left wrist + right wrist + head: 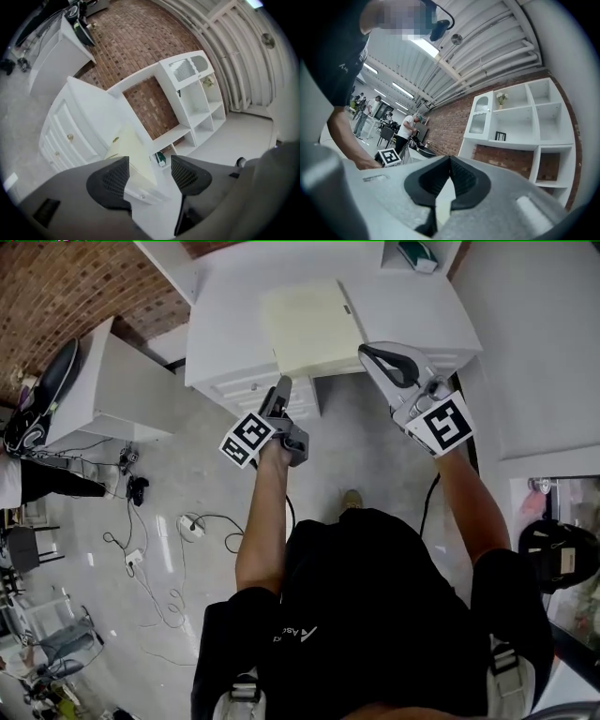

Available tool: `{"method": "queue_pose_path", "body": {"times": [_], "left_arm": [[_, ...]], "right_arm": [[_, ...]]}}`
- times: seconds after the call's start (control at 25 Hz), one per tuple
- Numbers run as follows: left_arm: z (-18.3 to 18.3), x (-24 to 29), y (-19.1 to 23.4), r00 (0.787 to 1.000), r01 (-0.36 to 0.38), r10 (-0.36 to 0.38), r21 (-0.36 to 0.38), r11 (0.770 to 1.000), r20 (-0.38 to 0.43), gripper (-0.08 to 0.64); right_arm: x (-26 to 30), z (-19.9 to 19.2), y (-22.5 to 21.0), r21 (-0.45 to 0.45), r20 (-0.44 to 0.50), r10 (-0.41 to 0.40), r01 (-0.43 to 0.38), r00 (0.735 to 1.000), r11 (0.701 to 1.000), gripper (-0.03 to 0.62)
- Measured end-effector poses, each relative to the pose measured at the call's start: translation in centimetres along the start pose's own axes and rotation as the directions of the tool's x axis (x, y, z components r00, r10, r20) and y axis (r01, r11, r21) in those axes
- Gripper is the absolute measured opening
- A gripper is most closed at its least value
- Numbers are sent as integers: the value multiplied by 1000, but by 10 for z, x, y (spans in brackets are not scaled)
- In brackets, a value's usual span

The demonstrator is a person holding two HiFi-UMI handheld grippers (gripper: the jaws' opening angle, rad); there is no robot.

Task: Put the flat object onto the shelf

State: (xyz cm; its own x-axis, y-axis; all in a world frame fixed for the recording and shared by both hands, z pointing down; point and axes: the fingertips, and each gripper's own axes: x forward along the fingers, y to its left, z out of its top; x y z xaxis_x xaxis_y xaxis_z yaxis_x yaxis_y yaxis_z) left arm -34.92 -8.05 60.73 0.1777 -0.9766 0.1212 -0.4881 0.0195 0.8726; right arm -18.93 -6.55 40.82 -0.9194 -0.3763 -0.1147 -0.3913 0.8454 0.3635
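The pale yellow flat object (pixel 309 324) is over the top of the white desk (pixel 417 306). The right gripper (pixel 366 351) has its fingers (pixel 466 180) pressed together on the object's right edge. The left gripper (pixel 281 388) holds its fingers (pixel 112 180) well apart, with the object's near end between them and not gripped.

Wht cabinet top (pixel 225 329), pale flat obj (pixel 309 324) on it

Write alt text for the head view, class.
From above, a person holds two grippers at a pale yellow board lying on a white cabinet: left gripper at its near edge, right gripper at its right corner.
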Motion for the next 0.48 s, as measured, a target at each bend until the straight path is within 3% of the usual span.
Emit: {"method": "queue_pose_path", "body": {"times": [0.16, 0.48], "left_arm": [[-3, 20, 26, 1000, -6, 5, -144, 990, -5, 305], [-5, 57, 73, 999, -26, 18, -336, 942, -27, 351]], "right_arm": [[12, -8, -6, 38, -34, 20, -18, 999, 999, 2], [32, -31, -17, 46, -65, -12, 15, 998, 999, 2]]}}
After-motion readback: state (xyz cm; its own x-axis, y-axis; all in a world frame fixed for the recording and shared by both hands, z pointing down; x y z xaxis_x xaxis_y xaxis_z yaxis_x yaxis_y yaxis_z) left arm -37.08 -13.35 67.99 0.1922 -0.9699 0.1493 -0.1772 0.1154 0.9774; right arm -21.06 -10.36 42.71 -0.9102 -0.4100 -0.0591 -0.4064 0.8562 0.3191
